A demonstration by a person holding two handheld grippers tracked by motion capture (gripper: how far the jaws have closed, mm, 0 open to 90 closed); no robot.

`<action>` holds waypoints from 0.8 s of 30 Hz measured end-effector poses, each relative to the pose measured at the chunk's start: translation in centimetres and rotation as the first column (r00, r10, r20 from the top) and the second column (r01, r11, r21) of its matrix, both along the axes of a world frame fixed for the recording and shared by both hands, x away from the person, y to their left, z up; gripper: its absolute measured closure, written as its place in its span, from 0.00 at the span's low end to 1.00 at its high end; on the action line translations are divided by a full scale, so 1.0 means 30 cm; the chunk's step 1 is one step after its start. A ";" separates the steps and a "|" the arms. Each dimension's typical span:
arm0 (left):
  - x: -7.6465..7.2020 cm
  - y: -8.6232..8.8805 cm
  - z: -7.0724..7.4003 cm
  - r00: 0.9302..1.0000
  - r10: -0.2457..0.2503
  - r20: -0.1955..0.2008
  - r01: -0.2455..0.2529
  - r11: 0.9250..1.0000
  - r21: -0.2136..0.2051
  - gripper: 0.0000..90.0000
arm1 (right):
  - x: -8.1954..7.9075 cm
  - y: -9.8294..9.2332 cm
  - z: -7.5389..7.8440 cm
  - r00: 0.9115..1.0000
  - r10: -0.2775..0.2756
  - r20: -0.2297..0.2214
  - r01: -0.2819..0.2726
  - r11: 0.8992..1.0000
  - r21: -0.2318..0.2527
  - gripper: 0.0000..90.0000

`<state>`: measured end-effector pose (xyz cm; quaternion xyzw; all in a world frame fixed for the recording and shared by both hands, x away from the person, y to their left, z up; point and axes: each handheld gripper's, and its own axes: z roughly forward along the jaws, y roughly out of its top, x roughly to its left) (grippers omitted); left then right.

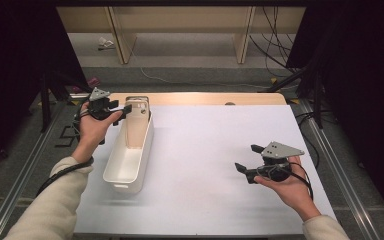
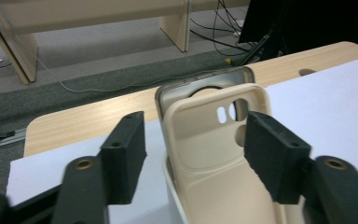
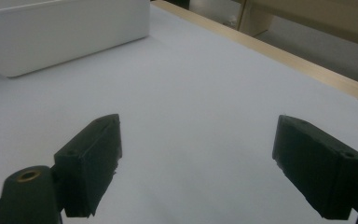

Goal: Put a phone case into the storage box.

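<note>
Table (image 1: 205, 150): one, its top covered by a single white sheet, with a strip of bare light wood showing along the far edge.

Bin (image 1: 130, 150): one, white and long, open at the top, lying lengthwise on the left part of the white sheet; in the right gripper view its outer wall (image 3: 65, 37) shows at the upper left.

Phone cases: two, both standing up at the far end of the bin and leaning against its end wall. The cream case (image 2: 214, 154) is in front, its inner side towards the left gripper view, with camera cut-outs near the top. The clear case (image 2: 168, 91) stands right behind it, touching it, its rim showing above and to the left of the cream one.

Hands: two, each in a pale sleeve, one holding each gripper.

Left gripper (image 1: 125, 111): one, held at the far end of the bin; its jaws stand apart, one on either side of the cream case. In the left gripper view the left pad is clear of the case, while the right pad overlaps the case's edge; whether it touches cannot be told.

Right gripper (image 1: 247, 157): one, held over the bare white sheet on the right, well apart from the bin; jaws wide apart with nothing between them.
</note>
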<state>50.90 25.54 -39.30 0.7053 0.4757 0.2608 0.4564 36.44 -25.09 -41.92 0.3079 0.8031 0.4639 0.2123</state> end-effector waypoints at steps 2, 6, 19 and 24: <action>-0.013 -0.003 0.009 1.000 -0.016 -0.003 0.016 1.000 0.007 0.35 | 0.000 0.000 0.000 1.000 -0.001 0.000 0.001 1.000 0.000 0.18; -0.039 -0.007 0.019 0.999 -0.032 -0.006 0.032 0.999 -0.009 0.24 | 0.001 -0.001 0.000 1.000 0.000 0.000 0.000 1.000 0.002 0.18; -0.133 -0.015 0.037 0.996 -0.094 -0.011 0.094 0.996 -0.005 0.01 | 0.002 -0.002 -0.002 1.000 -0.001 -0.008 0.001 1.000 0.008 0.18; -0.166 -0.011 0.031 0.995 -0.104 -0.002 0.104 0.995 0.004 0.00 | 0.000 -0.001 -0.001 1.000 0.001 -0.007 -0.001 1.000 0.005 0.18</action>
